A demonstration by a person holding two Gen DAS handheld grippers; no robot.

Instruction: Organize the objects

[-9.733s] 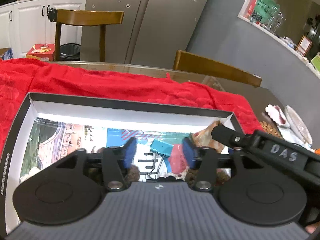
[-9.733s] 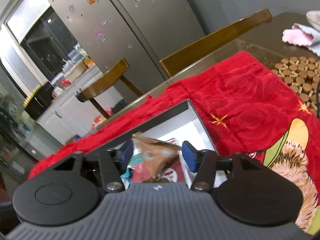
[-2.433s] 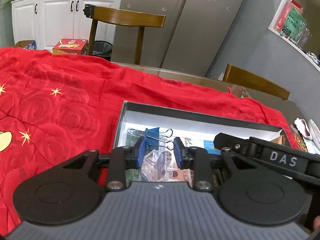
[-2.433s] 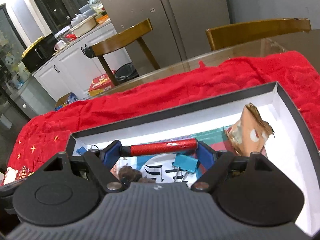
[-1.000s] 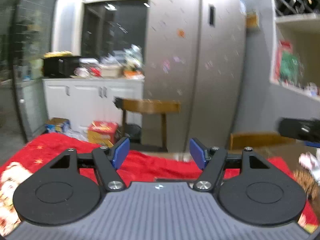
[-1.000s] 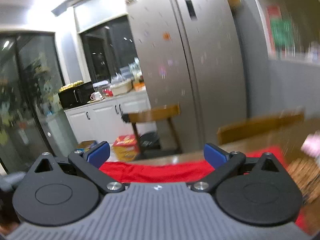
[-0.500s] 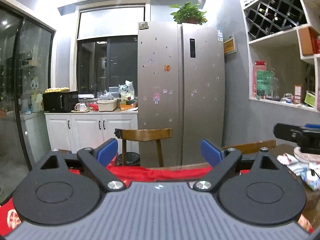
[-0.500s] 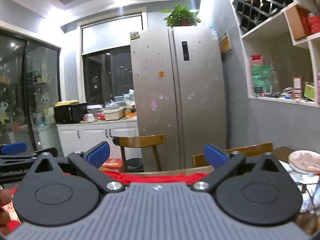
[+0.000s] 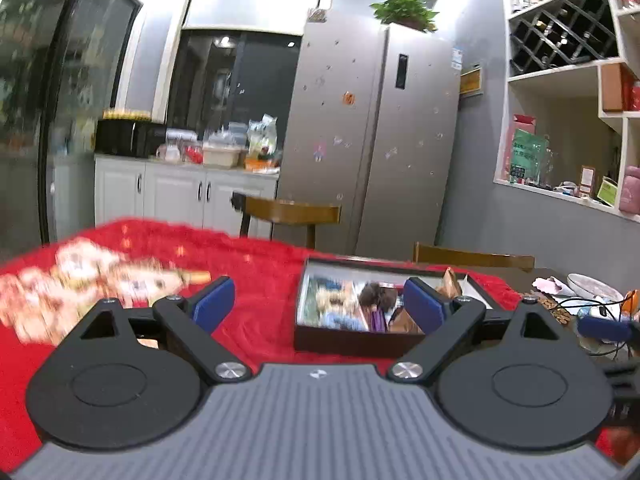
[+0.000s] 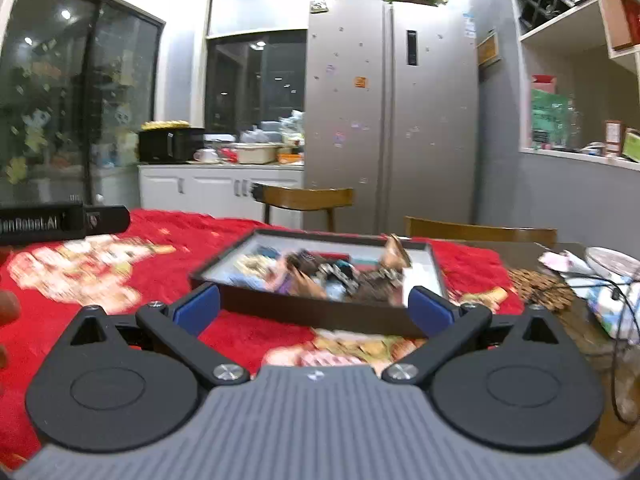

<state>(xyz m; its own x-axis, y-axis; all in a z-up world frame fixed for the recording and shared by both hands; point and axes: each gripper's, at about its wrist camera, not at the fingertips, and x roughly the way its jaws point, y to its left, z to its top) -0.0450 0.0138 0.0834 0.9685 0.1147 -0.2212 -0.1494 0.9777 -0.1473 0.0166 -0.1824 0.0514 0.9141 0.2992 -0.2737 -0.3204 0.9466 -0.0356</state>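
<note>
Left gripper (image 9: 318,304): jaws spread wide, blue pads far apart, nothing between them and nothing touched; the pads sit in the lower middle of its own view, above the red cloth (image 9: 260,280). Right gripper (image 10: 316,308): jaws likewise spread wide, empty, in contact with nothing; the near wall of the box lies behind the gap in its view, apart from both pads. Box (image 10: 316,314): shallow, dark-walled, pale inside, resting on the red cloth; centre of the right wrist view, centre-right of the left wrist view. Contents: a blurred heap of small mixed objects (image 10: 328,272), individual items not distinguishable, with a brown crumpled packet (image 10: 394,254) standing up at the box's far right side. Red cloth: printed pale figures at the left of both views. Surroundings: wooden chair (image 10: 306,198) behind the table in the middle distance, steel refrigerator (image 10: 388,112) in the upper centre, white cabinets (image 10: 220,192) to the left of it, cables and a plate (image 10: 612,260) at the right edge.
</note>
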